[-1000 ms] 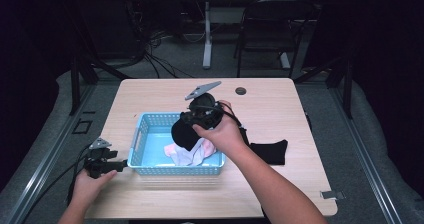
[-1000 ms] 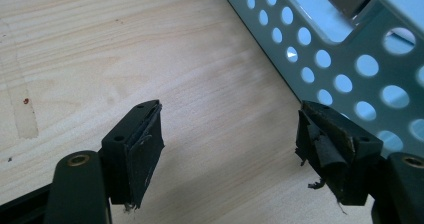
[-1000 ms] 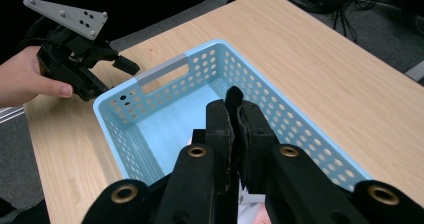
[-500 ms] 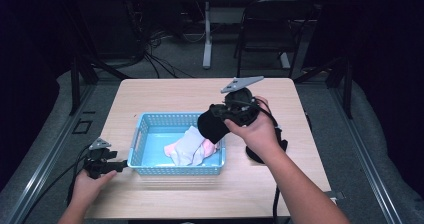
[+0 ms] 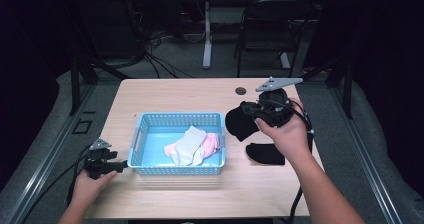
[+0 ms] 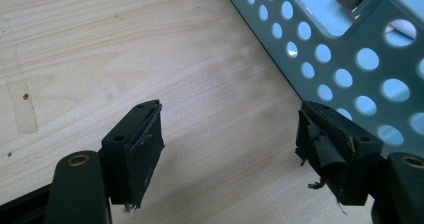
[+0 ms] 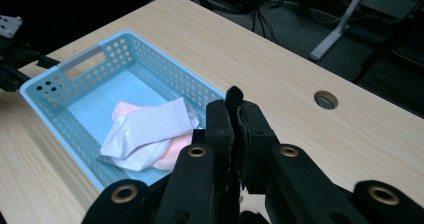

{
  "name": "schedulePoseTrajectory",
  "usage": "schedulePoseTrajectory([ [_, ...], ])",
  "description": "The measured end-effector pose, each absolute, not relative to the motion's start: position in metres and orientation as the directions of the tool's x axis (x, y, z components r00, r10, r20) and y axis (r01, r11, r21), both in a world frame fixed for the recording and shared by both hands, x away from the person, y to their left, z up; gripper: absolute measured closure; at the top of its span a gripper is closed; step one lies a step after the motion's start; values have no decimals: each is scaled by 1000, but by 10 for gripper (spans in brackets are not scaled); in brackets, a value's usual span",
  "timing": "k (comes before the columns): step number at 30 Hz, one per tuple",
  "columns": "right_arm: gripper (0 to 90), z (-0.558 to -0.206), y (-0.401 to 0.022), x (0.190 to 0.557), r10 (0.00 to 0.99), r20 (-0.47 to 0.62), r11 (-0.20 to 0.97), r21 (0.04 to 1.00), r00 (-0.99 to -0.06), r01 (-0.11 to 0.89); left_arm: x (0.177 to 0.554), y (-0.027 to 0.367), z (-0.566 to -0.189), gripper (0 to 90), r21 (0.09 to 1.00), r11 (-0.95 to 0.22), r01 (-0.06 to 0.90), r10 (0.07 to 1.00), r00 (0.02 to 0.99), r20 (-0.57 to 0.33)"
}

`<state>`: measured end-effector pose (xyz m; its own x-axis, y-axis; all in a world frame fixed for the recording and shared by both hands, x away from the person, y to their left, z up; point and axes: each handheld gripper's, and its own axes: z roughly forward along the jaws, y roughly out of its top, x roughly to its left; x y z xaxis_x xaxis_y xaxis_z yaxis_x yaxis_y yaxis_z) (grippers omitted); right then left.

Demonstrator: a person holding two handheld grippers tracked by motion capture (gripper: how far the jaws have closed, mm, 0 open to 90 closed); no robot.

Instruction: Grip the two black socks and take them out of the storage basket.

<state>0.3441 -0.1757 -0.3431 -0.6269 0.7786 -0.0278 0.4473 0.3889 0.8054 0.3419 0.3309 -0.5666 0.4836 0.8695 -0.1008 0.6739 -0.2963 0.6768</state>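
A light blue perforated basket sits on the wooden table, with a white sock lying over a pink sock inside it. My right gripper hovers just right of the basket, shut on a black sock that hangs from its jaws. In the right gripper view the jaws are pressed together with a sliver of black fabric between them. A second black sock lies flat on the table below that hand. My left gripper rests open on the table, its tips next to the basket's left wall.
A round cable hole sits near the table's far edge. Beyond the table stand a chair, desk legs and cables on the floor. Bare wood runs along the table's front and back.
My right gripper has carried the black sock from over the basket to the right, past its right wall. The white and pink socks are now uncovered. The left gripper has stayed put.
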Motion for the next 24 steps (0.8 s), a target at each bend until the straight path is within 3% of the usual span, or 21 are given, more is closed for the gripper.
schedulePoseTrajectory([
  [10, 847, -360, -189, 337, 797, -30, 391, 788, -603, 477, 342, 331, -566, 266, 674, -302, 674, 867, 488, -100],
  [24, 847, -421, -209, 340, 844, 8, 357, 738, -537, 572, 342, 331, -566, 266, 672, -306, 674, 867, 490, -97],
])
